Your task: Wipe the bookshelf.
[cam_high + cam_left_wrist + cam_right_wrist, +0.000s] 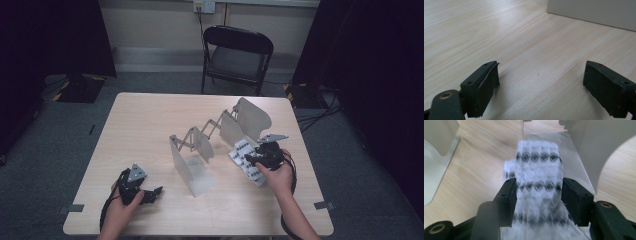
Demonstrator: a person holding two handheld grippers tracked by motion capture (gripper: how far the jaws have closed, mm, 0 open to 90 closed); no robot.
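Observation:
A white cloth [239,149] with rows of black diamonds lies on the table beside the near right end of a grey folding rack [200,142] of upright panels joined by scissor links. My right gripper [248,160] is over the cloth's near part. In the right gripper view the cloth [537,157] runs flat between the two pads [511,195], which stand at its side edges without pinching it; my right gripper [539,195] is open. Far off at the table's front left, my left gripper [152,194] rests open with bare wood between its jaws [541,80].
A grey rack panel [594,145] rises just beyond the cloth, another panel [594,12] stands ahead of the left gripper. The wooden table [145,125] has open room on its left half. A black folding chair [235,55] stands behind the table.

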